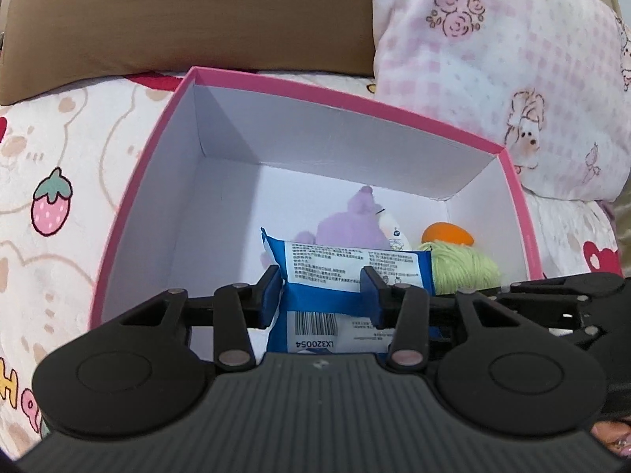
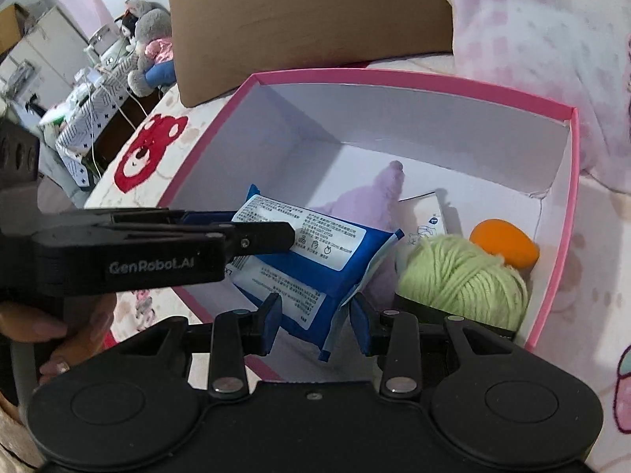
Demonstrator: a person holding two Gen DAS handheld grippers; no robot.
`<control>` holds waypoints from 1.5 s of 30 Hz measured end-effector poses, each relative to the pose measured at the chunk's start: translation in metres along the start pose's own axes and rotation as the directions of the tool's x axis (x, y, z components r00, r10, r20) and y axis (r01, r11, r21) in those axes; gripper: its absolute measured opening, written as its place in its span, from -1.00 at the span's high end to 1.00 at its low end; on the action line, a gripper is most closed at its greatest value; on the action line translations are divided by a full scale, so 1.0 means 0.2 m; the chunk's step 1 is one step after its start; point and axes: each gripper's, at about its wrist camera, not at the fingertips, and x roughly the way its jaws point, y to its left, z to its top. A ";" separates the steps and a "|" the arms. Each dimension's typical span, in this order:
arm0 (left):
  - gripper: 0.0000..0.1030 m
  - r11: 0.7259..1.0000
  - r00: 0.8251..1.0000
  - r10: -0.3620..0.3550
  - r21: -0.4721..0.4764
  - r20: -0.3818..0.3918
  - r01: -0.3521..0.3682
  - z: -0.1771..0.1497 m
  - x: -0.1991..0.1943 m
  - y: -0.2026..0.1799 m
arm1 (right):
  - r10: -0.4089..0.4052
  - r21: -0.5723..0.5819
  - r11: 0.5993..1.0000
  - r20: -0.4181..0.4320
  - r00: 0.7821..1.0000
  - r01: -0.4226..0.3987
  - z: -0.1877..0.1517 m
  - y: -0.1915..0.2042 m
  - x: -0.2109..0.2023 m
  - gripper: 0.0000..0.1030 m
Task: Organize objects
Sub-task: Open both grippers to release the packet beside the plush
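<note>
A pink box (image 1: 343, 96) with white inside walls stands open on the bed. On its floor lie a purple plush (image 1: 351, 224), a ball of green yarn (image 1: 461, 268) and an orange piece (image 1: 447, 234). My left gripper (image 1: 321, 291) is shut on a blue packet (image 1: 347, 266) with a white label, over the box's near side. In the right wrist view that left gripper (image 2: 256, 226) reaches in from the left, clamping the upper blue packet (image 2: 335, 236). My right gripper (image 2: 315, 319) is shut on a lower blue packet (image 2: 299, 307), lying against the first. I cannot tell whether the two are joined.
The box (image 2: 394, 79) also holds a small white carton (image 2: 424, 213) beside the yarn (image 2: 461, 280). A pink checked pillow (image 1: 493, 59) and a brown headboard (image 1: 177, 12) rise behind. A hand (image 2: 35, 327) grips the left tool. Plush toys (image 2: 150, 39) and cluttered furniture stand far left.
</note>
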 end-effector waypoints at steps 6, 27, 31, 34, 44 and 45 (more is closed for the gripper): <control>0.19 1.000 0.999 0.012 -0.022 -0.043 -0.013 -0.01 0.06 0.01 | -0.026 -0.020 0.999 -0.020 0.999 0.025 -0.02 -0.01 0.03 0.16; -0.02 0.999 1.000 0.010 -0.049 -0.028 -0.011 -0.01 -0.02 -0.06 | -0.053 -0.077 0.995 0.111 0.992 0.062 -0.12 0.05 -0.23 0.04; -0.04 1.000 1.000 -0.004 -0.029 0.008 0.004 -0.01 -0.11 -0.12 | -0.077 -0.092 0.992 0.130 0.989 0.089 -0.17 0.08 -0.30 0.04; -0.05 1.000 1.000 -0.010 -0.022 0.027 0.010 -0.03 -0.16 -0.17 | -0.087 -0.101 0.990 0.151 0.985 0.103 -0.20 0.10 -0.36 0.03; -0.14 1.000 0.998 -0.009 -0.014 0.069 0.010 -0.16 -0.38 -0.34 | -0.174 -0.065 0.978 0.287 0.942 0.200 -0.39 0.15 -0.61 -0.03; -0.15 1.000 0.997 0.005 -0.015 0.079 -0.004 -0.17 -0.41 -0.35 | -0.184 -0.066 0.975 0.295 0.938 0.212 -0.40 0.14 -0.64 -0.03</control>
